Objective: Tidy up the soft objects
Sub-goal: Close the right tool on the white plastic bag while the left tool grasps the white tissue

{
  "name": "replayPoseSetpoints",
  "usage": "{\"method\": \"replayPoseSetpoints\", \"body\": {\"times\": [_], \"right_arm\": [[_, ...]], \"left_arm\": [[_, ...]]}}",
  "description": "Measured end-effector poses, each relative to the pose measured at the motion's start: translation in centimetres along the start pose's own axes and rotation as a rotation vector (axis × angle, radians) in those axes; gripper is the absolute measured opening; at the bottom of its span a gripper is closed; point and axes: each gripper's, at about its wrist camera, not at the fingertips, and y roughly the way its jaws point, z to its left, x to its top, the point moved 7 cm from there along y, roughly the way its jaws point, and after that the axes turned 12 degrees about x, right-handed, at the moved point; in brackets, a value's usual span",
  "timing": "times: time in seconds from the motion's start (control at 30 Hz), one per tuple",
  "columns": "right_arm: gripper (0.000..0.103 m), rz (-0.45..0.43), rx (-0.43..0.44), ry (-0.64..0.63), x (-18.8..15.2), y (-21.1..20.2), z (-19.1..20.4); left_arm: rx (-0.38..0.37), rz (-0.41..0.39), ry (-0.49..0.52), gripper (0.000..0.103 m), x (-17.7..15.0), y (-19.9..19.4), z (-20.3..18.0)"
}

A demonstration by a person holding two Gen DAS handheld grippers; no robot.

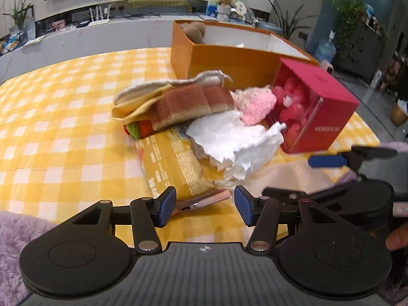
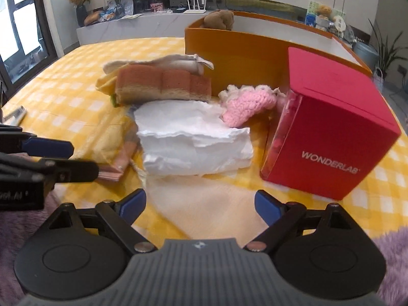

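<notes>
Well, table: my yellow-checked tablecloth carries everything, the pile toward its far edge.
Orange box: open-topped, at the far edge, a brown plush toy in its far corner.
Red box: just before the orange one, toward the right edge.
White cloth: crumpled, mid-pile, touching the pink knit piece.
Brown sponge-like pad: left of the knit.
Left gripper: mine, jaws apart, nothing between.
Right gripper: jaws apart, empty, above a pale cloth near the near edge.
</notes>
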Motion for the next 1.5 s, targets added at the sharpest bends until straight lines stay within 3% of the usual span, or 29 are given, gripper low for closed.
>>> {"method": "replayPoseSetpoints", "body": {"times": [0.03, 0.4, 0.47, 0.6, 0.7, 0.77, 0.87, 0.97, 1.17, 1.4, 1.5], "right_arm": [[0.100, -0.001, 0.002, 0.004, 0.1, 0.2, -0.2], [0.100, 0.077, 0.020, -0.022, -0.8, 2.8, 0.0], [0.087, 0.094, 0.017, -0.013, -1.0, 3.1, -0.1], [0.075, 0.083, 0.015, 0.000, -1.0, 2.7, -0.4], [0.051, 0.071, 0.010, -0.023, -1.1, 2.2, -0.1], [0.028, 0.065, 0.012, -0.034, -1.1, 2.0, 0.0], [0.002, 0.059, 0.024, -0.016, -1.1, 1.7, -0.3], [0.000, 0.051, 0.060, 0.054, -1.0, 1.1, -0.9], [0.000, 0.010, 0.037, 0.111, -0.6, -1.6, -2.1], [0.000, -0.064, -0.053, 0.166, 0.4, -5.0, -6.1], [0.000, -0.065, -0.013, 0.235, 0.0, -4.7, -7.2]], "left_arm": [[-0.001, 0.001, 0.005, 0.063, -0.1, 0.1, -0.1], [0.006, 0.042, 0.016, 0.063, -0.6, 1.0, -0.5], [0.005, 0.042, 0.021, 0.063, -0.6, 0.9, -0.5], [0.004, 0.037, 0.023, 0.063, -0.6, 0.8, -0.6], [0.005, 0.033, 0.025, 0.063, -0.6, 0.8, -0.6], [0.008, 0.028, 0.026, 0.063, -0.6, 0.7, -0.6], [0.011, 0.018, 0.025, 0.063, -0.6, 0.5, -0.6], [0.010, 0.001, 0.031, 0.063, -0.5, 0.1, -0.7], [-0.016, -0.063, 0.077, 0.062, 0.2, -1.2, -1.8], [-0.033, -0.080, 0.108, 0.062, 1.0, -1.4, -3.6], [-0.048, -0.084, 0.120, 0.062, 1.6, -1.1, -4.6]]}}
